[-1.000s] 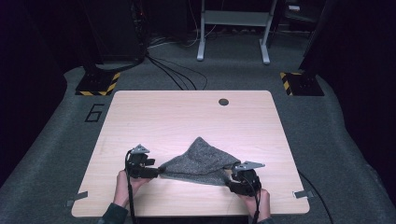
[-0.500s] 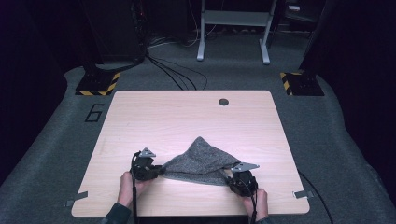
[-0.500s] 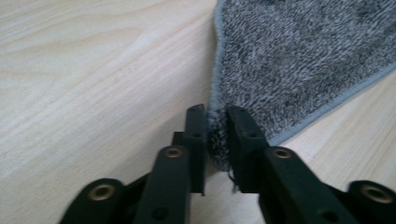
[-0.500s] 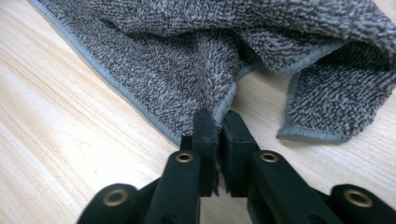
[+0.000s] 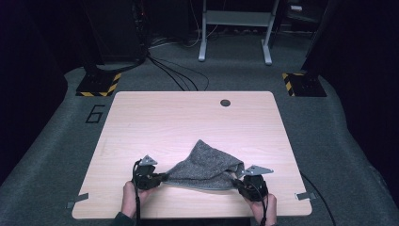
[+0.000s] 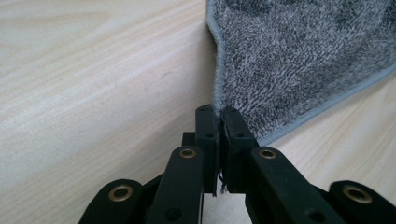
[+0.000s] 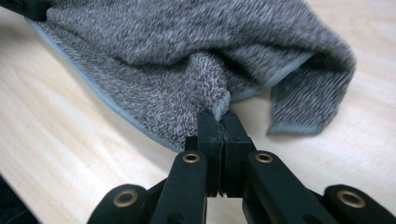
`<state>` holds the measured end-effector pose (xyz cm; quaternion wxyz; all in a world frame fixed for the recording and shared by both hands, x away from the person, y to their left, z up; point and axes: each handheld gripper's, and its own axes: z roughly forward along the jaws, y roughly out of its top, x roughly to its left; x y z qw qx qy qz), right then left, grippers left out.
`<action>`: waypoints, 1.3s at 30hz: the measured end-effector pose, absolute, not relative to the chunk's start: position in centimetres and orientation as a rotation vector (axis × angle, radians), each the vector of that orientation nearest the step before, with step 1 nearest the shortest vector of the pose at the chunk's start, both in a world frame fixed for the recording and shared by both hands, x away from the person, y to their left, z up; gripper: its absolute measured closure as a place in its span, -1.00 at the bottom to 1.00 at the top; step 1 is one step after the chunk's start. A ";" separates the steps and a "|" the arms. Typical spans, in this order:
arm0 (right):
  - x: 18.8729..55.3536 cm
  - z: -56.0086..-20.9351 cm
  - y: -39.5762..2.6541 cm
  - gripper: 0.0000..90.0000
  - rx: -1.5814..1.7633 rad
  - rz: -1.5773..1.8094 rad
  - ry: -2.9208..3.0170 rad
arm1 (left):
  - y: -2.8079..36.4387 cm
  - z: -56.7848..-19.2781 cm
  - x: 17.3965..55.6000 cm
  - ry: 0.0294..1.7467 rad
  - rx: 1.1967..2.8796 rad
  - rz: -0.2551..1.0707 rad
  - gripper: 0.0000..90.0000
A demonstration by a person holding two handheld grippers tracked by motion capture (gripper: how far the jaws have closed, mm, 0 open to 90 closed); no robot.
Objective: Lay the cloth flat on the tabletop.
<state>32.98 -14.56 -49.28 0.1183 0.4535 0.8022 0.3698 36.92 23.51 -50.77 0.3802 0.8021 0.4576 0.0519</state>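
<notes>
High view: both jaws have just closed; left gripper pinches one corner of the grey terry towel; right gripper clamps another.

towel: fuzzy grey terry cloth, smooth hemmed edge. table: pale matt wood-grain. gripper jaws: matt black plastic, brass-look rivets.

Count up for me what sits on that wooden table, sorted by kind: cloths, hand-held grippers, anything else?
Grey towel: 1
Grippers, left gripper and right gripper, each shut on a towel corner: 2
Dark round cap in the table, near its far edge: 1
Total: 4
</notes>
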 end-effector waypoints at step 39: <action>39.0 -48.2 -14.8 0.96 1.360 1.009 2.375 | 23.6 -49.6 40.3 1.230 1.948 0.113 0.85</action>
